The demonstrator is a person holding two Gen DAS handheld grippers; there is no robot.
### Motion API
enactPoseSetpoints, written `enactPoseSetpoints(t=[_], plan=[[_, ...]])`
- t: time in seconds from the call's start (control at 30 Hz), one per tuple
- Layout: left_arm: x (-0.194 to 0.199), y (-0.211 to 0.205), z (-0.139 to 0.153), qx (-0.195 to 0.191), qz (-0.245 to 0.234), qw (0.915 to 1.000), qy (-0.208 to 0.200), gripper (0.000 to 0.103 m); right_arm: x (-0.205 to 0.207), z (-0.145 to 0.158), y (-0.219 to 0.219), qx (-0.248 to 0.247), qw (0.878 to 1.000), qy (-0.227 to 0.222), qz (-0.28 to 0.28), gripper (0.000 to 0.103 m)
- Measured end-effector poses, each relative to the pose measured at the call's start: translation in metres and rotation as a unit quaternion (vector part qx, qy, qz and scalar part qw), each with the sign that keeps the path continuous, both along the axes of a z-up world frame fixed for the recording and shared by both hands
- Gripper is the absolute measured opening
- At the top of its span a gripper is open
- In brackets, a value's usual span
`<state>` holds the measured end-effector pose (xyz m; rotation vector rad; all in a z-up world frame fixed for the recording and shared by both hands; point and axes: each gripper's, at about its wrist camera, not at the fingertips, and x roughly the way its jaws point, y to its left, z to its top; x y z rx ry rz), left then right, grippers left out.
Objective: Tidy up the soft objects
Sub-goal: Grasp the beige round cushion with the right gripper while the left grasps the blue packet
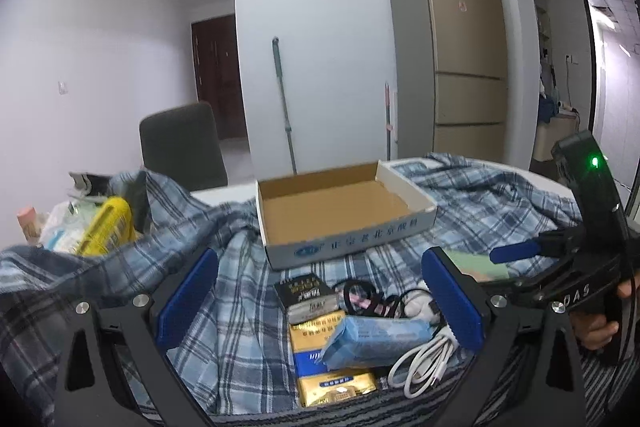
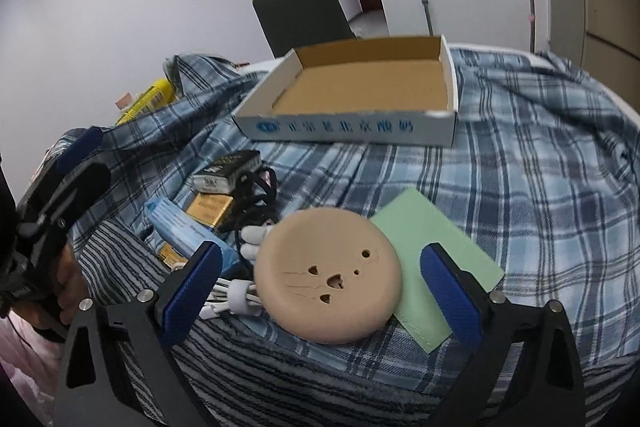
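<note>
A round tan cushion with small face holes lies on a green cloth on the plaid blanket. My right gripper is open, its blue pads either side of the cushion, not touching. My left gripper is open above a pile: a blue tissue pack, gold packets, a black box, black cord and white cable. An empty open cardboard box stands behind; it also shows in the right wrist view.
A yellow package and clutter sit at the table's left. A dark chair, a mop and a gold fridge stand behind. The right gripper's body shows at the left view's right edge.
</note>
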<state>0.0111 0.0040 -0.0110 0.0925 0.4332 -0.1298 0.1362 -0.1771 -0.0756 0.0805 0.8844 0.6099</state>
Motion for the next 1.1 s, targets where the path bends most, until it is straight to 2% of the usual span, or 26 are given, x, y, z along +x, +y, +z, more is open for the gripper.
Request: enactPoseSetpoints(t=[0.13, 0.17, 0.23, 0.33, 0.43, 0.6, 0.7, 0.83, 1.0, 1.07, 1.1], plan=[[0.009, 0.005, -0.006, -0.018, -0.004, 0.9996, 0.023, 0.103, 0.010, -0.011, 0.000, 0.004, 0.999, 0.043, 0.004, 0.090], [0.010, 0.007, -0.006, -0.023, -0.004, 0.9993, 0.028, 0.103, 0.012, -0.013, 0.000, 0.006, 0.999, 0.051, 0.006, 0.085], [0.015, 0.010, -0.009, -0.032, -0.007, 0.9980, 0.054, 0.103, 0.015, -0.017, 0.001, 0.009, 0.998, 0.066, 0.009, 0.082], [0.022, 0.017, -0.015, -0.064, -0.022, 0.9932, 0.095, 0.103, 0.015, -0.017, 0.002, 0.005, 0.998, 0.065, 0.007, 0.079], [0.026, 0.015, -0.017, -0.074, -0.035, 0.9894, 0.120, 0.102, 0.009, -0.012, 0.000, 0.005, 0.999, 0.047, 0.005, 0.077], [0.033, 0.007, -0.029, -0.091, -0.057, 0.9775, 0.181, 0.098, -0.008, 0.013, -0.002, 0.005, 0.999, -0.034, 0.003, 0.077], [0.038, 0.007, -0.037, -0.091, -0.050, 0.9742, 0.200, 0.096, -0.016, 0.023, -0.003, 0.001, 0.998, -0.069, 0.004, 0.077], [0.043, 0.009, -0.045, -0.111, -0.058, 0.9675, 0.219, 0.089, -0.017, 0.024, 0.000, -0.003, 0.998, -0.068, 0.010, 0.077], [0.045, 0.008, -0.049, -0.115, -0.066, 0.9645, 0.228, 0.079, -0.019, 0.023, 0.001, -0.005, 0.998, -0.069, 0.013, 0.077], [0.045, 0.007, -0.050, -0.116, -0.072, 0.9636, 0.230, 0.068, -0.019, 0.023, 0.001, -0.004, 0.997, -0.071, 0.013, 0.077], [0.045, 0.006, -0.051, -0.113, -0.076, 0.9626, 0.234, 0.066, -0.020, 0.023, 0.001, -0.005, 0.997, -0.072, 0.012, 0.077]])
